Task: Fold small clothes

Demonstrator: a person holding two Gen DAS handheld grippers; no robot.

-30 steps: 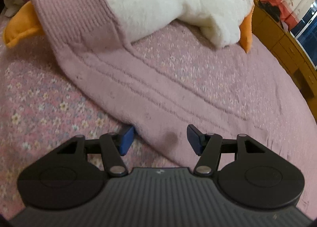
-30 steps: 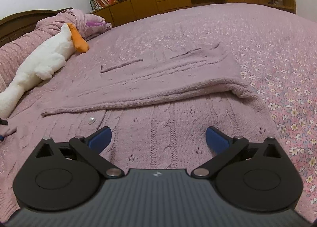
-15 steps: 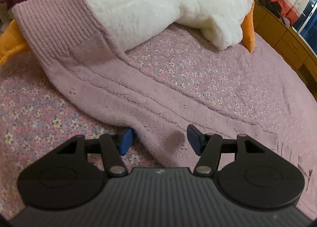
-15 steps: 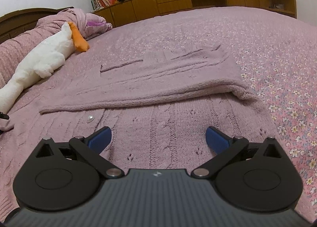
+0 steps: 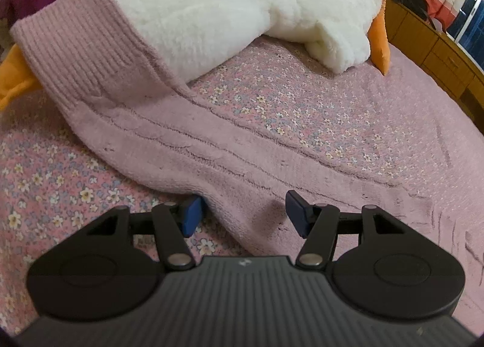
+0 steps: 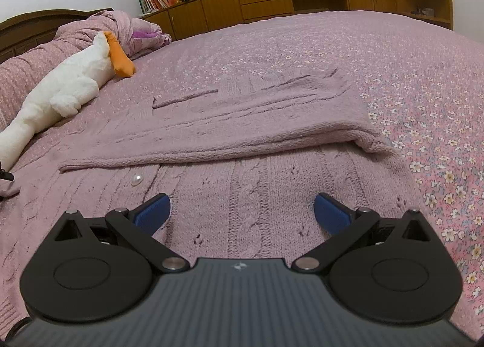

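My left tongs (image 5: 242,210) are sitting half open straddling the pink cable-knit cardigan's sleeve (image 5: 187,147), gripping nothing, its length running away up-left onto the white plush goose (image 5: 211,14). My right tongs (image 6: 242,210) are hanging wide open and empty over the body.

Sleeve (image 5: 187,147) cuff drapes over plush goose (image 5: 230,11), hiding its lower body; orange foot (image 5: 12,80) cut off.

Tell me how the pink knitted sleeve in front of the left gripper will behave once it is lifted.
The sleeve will probably be floppy: it already drapes limply over the white plush goose. Its thick cable knit suggests some weight, so the free end would likely sag. The fuzzy yarn should resist slipping between the left gripper pads.
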